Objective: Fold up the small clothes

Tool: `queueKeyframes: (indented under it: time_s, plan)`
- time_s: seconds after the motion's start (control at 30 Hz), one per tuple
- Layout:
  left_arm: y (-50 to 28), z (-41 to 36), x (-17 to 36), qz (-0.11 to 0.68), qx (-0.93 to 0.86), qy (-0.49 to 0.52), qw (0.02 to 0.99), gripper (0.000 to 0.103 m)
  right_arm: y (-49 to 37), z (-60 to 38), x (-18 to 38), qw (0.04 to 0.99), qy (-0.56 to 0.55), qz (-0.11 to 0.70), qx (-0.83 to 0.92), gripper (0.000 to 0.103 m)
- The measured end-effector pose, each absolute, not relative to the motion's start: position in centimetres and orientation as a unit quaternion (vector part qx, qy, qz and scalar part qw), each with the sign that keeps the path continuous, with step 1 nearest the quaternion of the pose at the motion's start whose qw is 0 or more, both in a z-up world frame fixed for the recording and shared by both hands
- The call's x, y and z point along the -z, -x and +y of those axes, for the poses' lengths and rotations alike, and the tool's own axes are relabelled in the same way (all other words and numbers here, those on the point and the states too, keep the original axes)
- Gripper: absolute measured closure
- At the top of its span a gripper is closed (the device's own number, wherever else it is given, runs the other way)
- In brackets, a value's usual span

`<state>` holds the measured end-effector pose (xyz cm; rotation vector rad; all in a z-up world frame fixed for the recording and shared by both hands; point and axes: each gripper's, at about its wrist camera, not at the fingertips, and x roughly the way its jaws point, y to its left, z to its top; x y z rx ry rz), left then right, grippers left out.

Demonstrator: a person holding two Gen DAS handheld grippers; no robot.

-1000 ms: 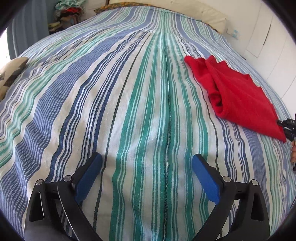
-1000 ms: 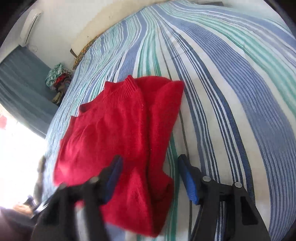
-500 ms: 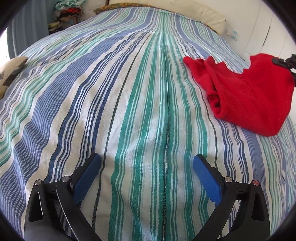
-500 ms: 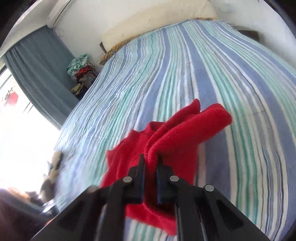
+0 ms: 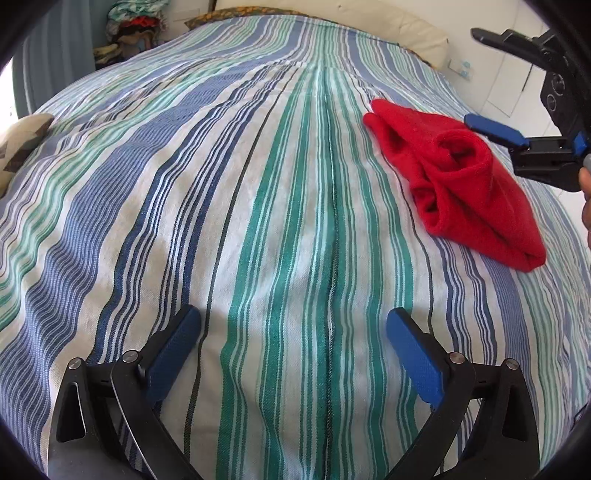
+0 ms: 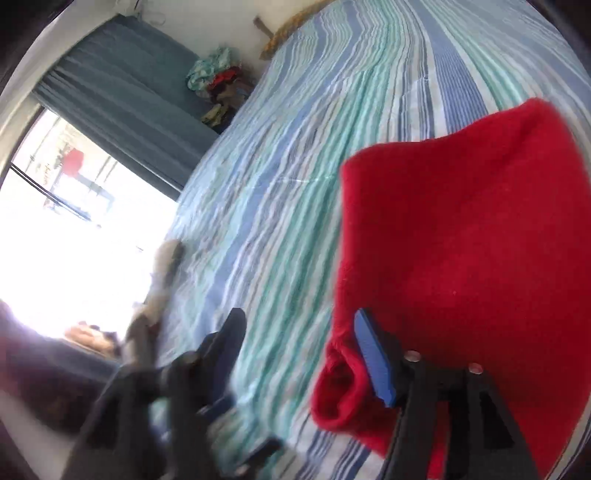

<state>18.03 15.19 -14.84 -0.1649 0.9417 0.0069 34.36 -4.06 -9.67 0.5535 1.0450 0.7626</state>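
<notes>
A red knit garment [image 5: 472, 184] lies folded over itself on the right side of the striped bedspread [image 5: 258, 203]. My right gripper [image 5: 480, 81] hovers over its far right edge, a person's fingers behind it. In the right wrist view its jaws [image 6: 301, 347] are opening with only bedspread between them. The red garment [image 6: 461, 258] bulges against the outer side of the right finger [image 6: 373, 354]. My left gripper [image 5: 295, 332] stands open low over bare bedspread, well short of the garment.
A cream pillow [image 5: 369, 22] lies at the head of the bed. A heap of clothes [image 5: 129, 22] sits in the far left corner by a blue curtain [image 6: 122, 92]. A patterned cushion [image 5: 22, 140] rests at the left edge; white cabinet doors [image 5: 517, 85] stand right.
My right gripper shut on the garment's near corner, carried it up and across to the far side, then let go, leaving the garment doubled over. The left gripper has stayed still.
</notes>
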Motion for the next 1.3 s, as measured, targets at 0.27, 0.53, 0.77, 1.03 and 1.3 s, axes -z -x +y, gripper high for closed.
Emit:
queueKeyframes:
  time_s: [0.27,0.53,0.77,1.03,1.3]
  plan:
    - [-18.2,14.8,14.9,0.454,-0.004,0.076,0.888,0.001,-32.5,-9.4,5.3,0.843,-0.138,0.438,-0.280,0.051]
    - [-18.1,14.7,15.0,0.451,-0.003,0.074,0.890,0.001,-29.5,-2.3,12.3,0.819,0.026,0.473,-0.323,0.074]
    - [-18.0,14.6,15.0,0.450,-0.004,0.072,0.890,0.001,-26.5,-2.6,10.9,0.814,0.046,0.454,-0.360,0.074]
    - [-17.8,14.5,15.1,0.449,-0.006,0.069,0.891,0.001,-24.6,-12.1,10.6,0.859,0.002,0.447,-0.249,0.074]
    - [-17.5,13.9,15.2,0.446,-0.013,0.056,0.893,0.001,-19.7,-13.4,13.2,0.855,-0.006,0.469,-0.220,0.054]
